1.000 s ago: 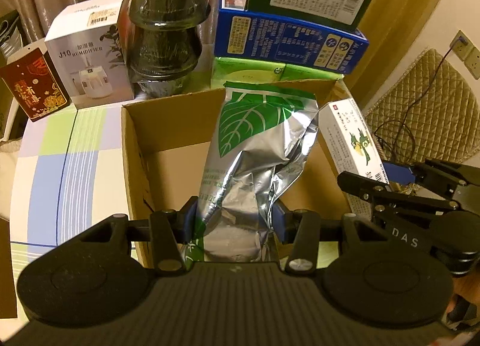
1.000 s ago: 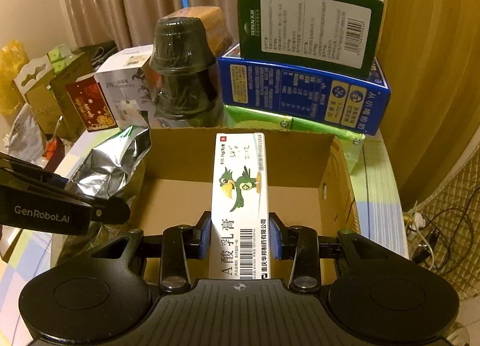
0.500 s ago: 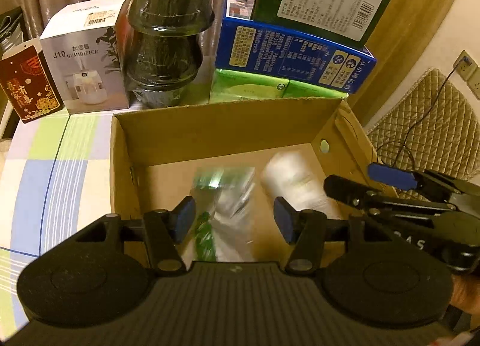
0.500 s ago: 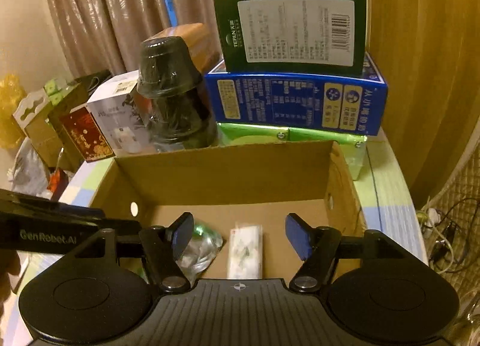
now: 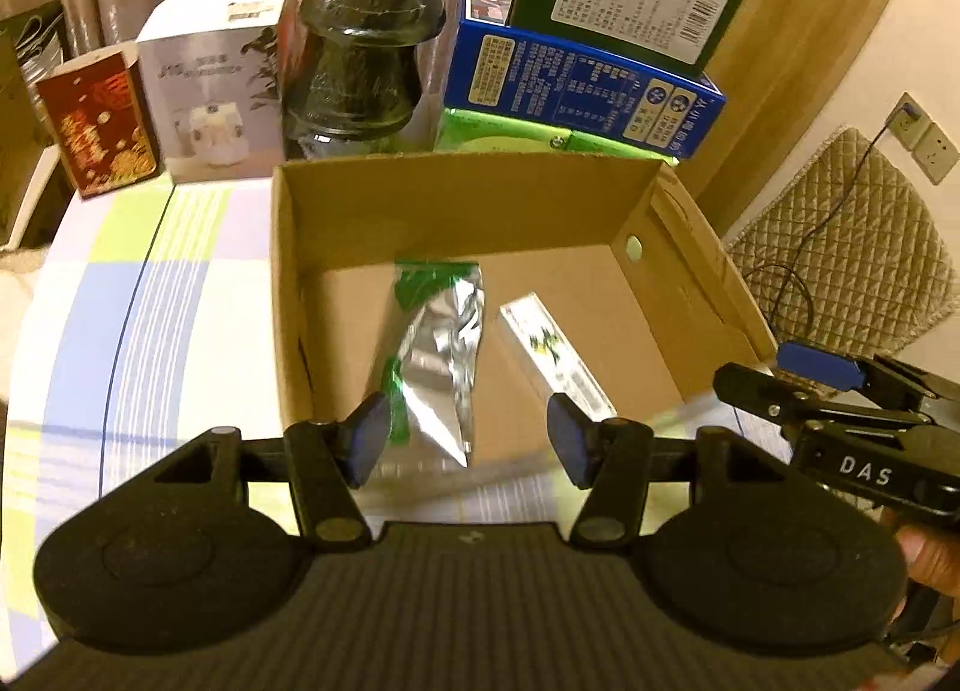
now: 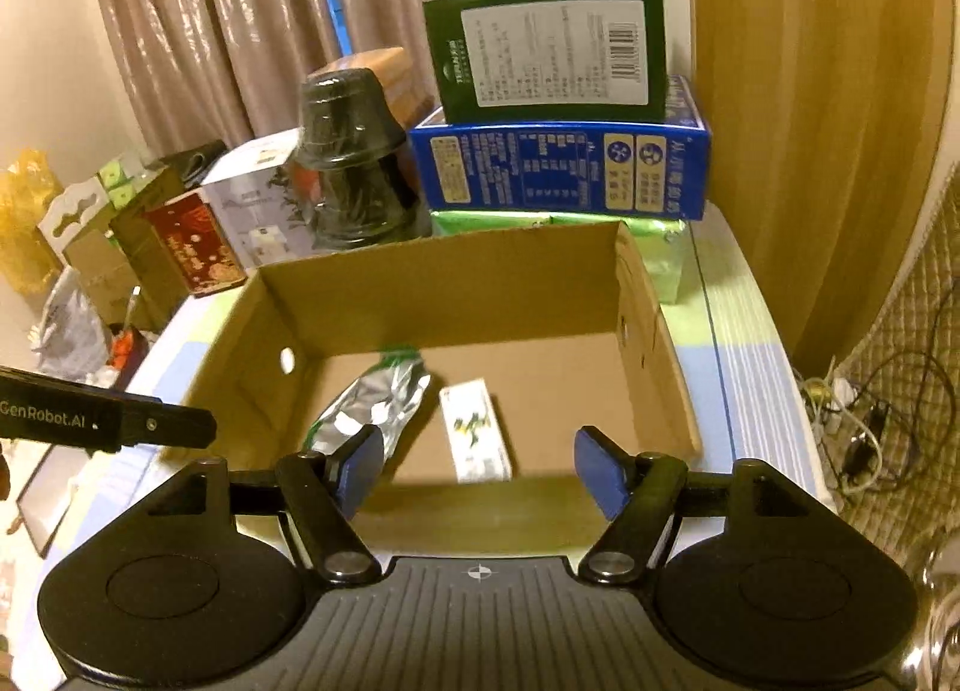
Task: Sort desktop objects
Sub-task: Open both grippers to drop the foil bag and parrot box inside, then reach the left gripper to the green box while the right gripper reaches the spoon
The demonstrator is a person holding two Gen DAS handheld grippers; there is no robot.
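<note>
Both items have dropped out of the tongs since a second ago: the silver foil pouch (image 5: 441,367) and the white ointment carton (image 5: 555,355) now lie side by side on the floor of the cardboard box (image 5: 456,199); the left gripper (image 5: 468,439) stands partly open and empty; the right gripper (image 6: 480,466), whose jaws have just been opening, gapes wider, holding nothing; that pair looks sorted. Legible writing: "DAS" and "GenRobot.AI" on the tongs, "TERUN" on the green box (image 6: 549,52).

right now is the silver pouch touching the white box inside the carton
Apart. The right wrist view shows bare carton floor between the pouch and the box; the left wrist view agrees.
</note>
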